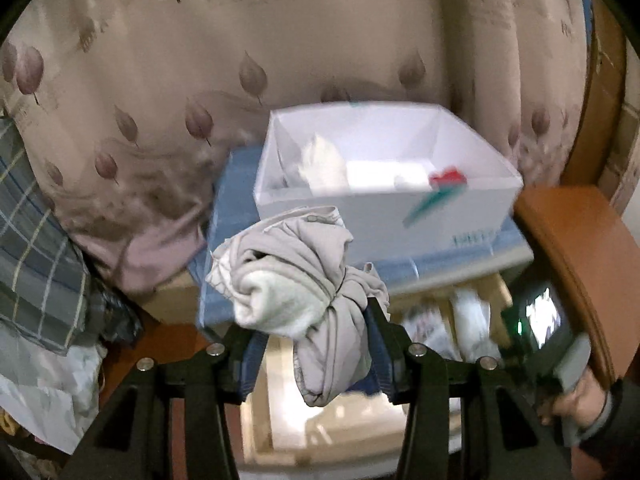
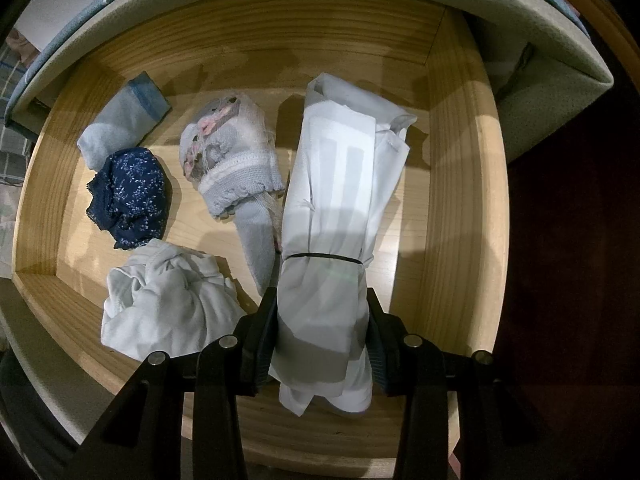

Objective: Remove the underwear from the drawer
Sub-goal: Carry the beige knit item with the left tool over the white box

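Wooden drawer (image 2: pixel 452 208) interior shows clearly from right claw (image 2: pixel 322 340) only.

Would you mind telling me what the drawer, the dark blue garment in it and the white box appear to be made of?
The drawer looks like pale, unpainted wood with a smooth matt finish: grain lines run along its walls. The dark blue garment seems a thin printed fabric, probably cotton, with small white sprigs and a lacy edge. The white box looks like smooth cardboard, going by its thin folded walls, though blur leaves that open.
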Demonstrator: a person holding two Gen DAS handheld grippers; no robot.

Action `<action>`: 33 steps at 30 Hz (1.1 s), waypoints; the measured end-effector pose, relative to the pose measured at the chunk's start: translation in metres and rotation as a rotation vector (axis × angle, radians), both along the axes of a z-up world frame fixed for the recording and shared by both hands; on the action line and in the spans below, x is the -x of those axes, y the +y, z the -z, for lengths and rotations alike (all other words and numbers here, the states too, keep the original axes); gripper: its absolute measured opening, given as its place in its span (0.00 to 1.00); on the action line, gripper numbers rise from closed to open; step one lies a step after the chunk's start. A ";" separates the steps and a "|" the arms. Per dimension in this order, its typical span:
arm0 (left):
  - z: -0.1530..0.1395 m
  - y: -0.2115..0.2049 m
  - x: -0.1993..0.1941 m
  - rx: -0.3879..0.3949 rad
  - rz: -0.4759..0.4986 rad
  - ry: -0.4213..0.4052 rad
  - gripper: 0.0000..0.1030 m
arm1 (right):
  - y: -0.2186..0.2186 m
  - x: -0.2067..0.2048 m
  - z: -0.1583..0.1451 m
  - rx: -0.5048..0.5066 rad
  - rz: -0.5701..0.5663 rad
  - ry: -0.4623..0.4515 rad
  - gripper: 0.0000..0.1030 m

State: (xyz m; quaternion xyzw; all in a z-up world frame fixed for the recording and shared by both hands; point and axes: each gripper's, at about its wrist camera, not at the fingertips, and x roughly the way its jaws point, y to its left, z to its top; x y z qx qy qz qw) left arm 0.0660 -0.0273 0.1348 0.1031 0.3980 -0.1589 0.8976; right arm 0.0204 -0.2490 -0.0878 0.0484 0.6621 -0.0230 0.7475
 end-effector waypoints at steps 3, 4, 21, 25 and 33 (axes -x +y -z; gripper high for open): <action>-0.017 0.001 -0.017 0.023 -0.014 -0.030 0.46 | 0.000 0.000 0.000 0.000 0.000 0.000 0.37; -0.025 0.001 -0.025 0.032 -0.023 -0.048 0.46 | 0.000 0.000 0.000 0.001 -0.001 0.000 0.37; -0.025 -0.051 -0.135 -0.029 0.010 -0.027 0.46 | -0.003 0.002 0.001 -0.002 0.004 -0.006 0.36; -0.001 -0.062 -0.149 -0.078 0.000 0.033 0.46 | -0.004 0.002 0.001 -0.002 0.005 -0.007 0.36; 0.038 -0.065 -0.152 -0.095 -0.039 0.138 0.46 | -0.006 0.003 0.002 -0.004 0.007 -0.009 0.36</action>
